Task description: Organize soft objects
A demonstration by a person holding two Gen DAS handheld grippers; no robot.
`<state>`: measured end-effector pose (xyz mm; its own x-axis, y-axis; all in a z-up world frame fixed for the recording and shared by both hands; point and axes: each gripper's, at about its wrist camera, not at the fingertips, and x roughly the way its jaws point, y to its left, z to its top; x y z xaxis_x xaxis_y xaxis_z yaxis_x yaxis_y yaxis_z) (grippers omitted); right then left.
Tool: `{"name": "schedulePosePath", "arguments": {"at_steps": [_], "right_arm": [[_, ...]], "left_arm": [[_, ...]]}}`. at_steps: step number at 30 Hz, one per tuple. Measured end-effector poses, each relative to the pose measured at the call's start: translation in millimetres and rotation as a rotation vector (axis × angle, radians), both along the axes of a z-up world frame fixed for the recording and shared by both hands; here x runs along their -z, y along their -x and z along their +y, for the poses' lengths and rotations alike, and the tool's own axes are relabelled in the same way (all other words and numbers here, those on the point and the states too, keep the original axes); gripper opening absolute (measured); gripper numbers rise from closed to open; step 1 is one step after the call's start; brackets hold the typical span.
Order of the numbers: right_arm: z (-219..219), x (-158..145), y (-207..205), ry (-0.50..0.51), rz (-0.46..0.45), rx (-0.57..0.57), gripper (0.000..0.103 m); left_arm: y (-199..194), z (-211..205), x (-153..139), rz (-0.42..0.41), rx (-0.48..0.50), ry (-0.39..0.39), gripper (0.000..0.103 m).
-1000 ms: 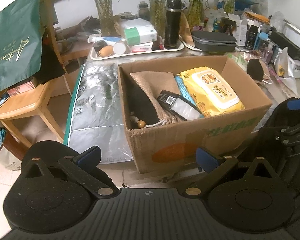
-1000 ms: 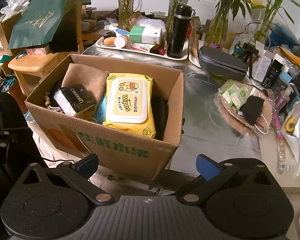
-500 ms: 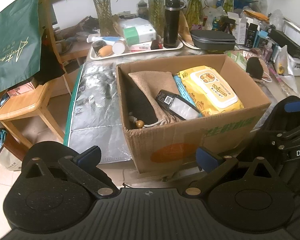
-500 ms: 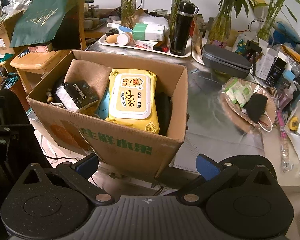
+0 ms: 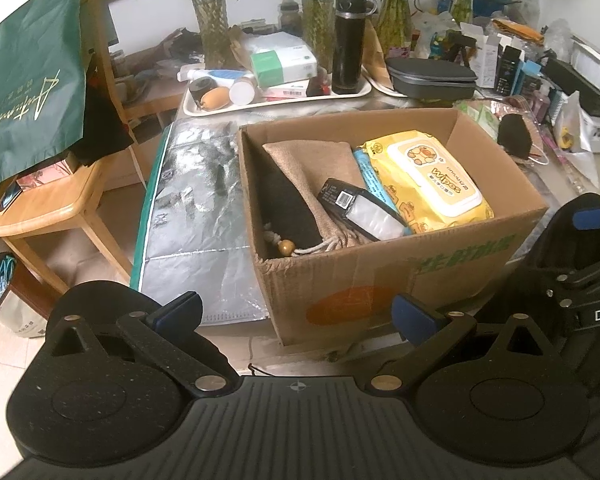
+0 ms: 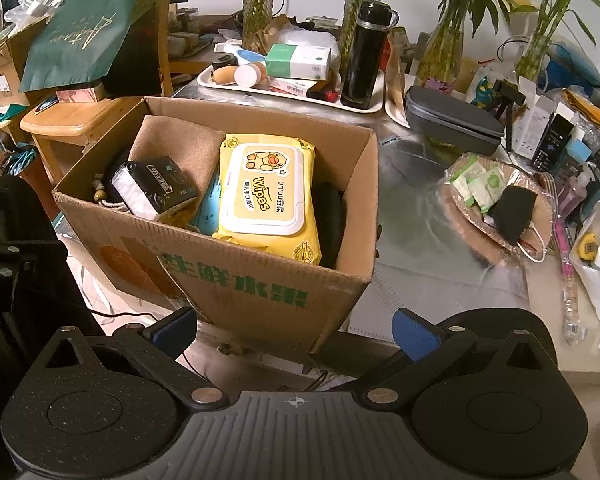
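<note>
A cardboard box (image 5: 388,280) (image 6: 240,288) stands on the silver-covered table. Inside lie a yellow wipes pack (image 5: 432,176) (image 6: 266,196), a tan drawstring pouch (image 5: 312,160) (image 6: 176,148), a dark tissue packet (image 5: 360,210) (image 6: 152,188) and something black (image 6: 332,220) at the right end. My left gripper (image 5: 296,314) hangs open in front of the box's near wall, holding nothing. Equally wide open and empty, my right gripper (image 6: 294,330) sits before the box's near right corner. The right gripper's body (image 5: 580,264) shows at the left wrist view's right edge.
A woven plate (image 6: 500,200) with small green sachets and a black mask lies right of the box. Behind stand a tray (image 5: 276,100) of toiletries, a black flask (image 6: 364,60), a grey case (image 6: 452,120) and vases. A wooden chair (image 5: 48,200) with a green bag stands left.
Both views have shifted slightly, with the box drawn a little closer and lower in frame. Both grippers stay open and the box's contents have not moved.
</note>
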<state>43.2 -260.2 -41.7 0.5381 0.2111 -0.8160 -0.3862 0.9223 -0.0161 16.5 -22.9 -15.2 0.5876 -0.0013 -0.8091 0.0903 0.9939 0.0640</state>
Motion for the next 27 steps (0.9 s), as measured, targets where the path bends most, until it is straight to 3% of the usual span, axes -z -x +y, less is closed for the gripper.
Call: {"name": "schedulePosePath", "arguments": {"at_steps": [27], "right_arm": [[-3.0,-23.2,-5.6,0.012,0.028,-0.018,0.103]], "left_arm": [[-3.8,-9.9,-14.5,0.046,0.013,0.011,0.103]]}}
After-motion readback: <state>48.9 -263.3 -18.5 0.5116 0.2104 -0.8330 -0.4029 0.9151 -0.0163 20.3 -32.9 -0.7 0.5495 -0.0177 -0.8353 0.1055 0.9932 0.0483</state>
